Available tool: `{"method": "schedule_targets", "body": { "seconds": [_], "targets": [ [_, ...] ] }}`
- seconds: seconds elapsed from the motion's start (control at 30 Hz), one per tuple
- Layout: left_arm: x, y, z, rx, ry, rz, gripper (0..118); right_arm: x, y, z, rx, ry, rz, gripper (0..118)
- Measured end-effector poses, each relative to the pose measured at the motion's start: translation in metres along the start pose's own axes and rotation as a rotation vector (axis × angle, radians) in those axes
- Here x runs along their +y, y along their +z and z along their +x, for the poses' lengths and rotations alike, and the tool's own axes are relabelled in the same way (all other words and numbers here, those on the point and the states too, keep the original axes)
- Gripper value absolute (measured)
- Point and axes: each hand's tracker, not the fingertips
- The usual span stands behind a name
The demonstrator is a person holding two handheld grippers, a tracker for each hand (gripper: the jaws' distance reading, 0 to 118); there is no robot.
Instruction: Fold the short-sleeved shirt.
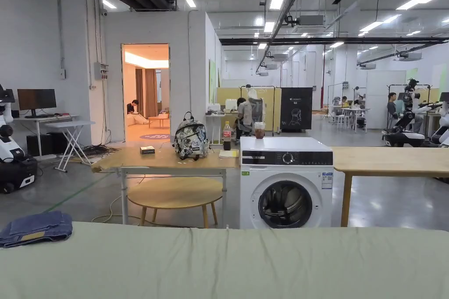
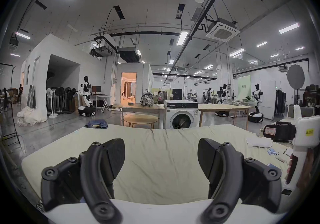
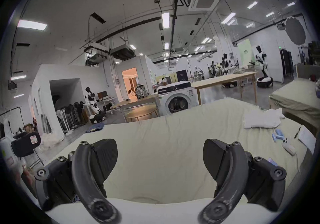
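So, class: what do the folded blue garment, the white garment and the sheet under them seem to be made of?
Folded blue garment: likely denim, matte, with thick stacked layers and a tan patch. White garment: thin soft cloth, maybe cotton, limp and creased. Pale green sheet: matte woven fabric, showing shallow wrinkles.

Head view: bright, even overhead light from ceiling LED panels [image 1: 277, 0]; sharp focus across the room, slight wide-angle stretch at the edges. Warm orange glow from the lit doorway [image 1: 146, 91] at 10 o'clock. Polished floor [image 1: 386, 199] carries soft reflections at 3 o'clock.

Both gripper views: heavy fisheye, black vignette ringing the frame, straight ceiling ducts [image 2: 143, 33] bowed. Dimmer and greyer than the head view; light strips [image 3: 165, 20] blown out white. Near jaws slightly soft, with dull highlights. Bedsheet [image 2: 155, 158] evenly lit, faint shadows in its creases. Colour fringing at the rim, 9 o'clock.
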Motion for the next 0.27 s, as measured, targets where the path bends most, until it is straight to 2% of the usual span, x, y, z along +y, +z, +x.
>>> {"method": "schedule_targets", "body": {
  "seconds": [0.17, 0.27],
  "targets": [
    [0.0002, -0.0004, -0.0001, -0.001, 0.011, 0.005, 88, -0.0054, -0.0043, 0.0046, -0.024, 0.006, -0.016, 102],
    [0.0004, -0.0022, 0.0017, -0.004, 0.015, 0.004, 88, -0.0079, -0.0010, 0.0073, 0.013, -0.025, 0.000, 102]
  ]
}}
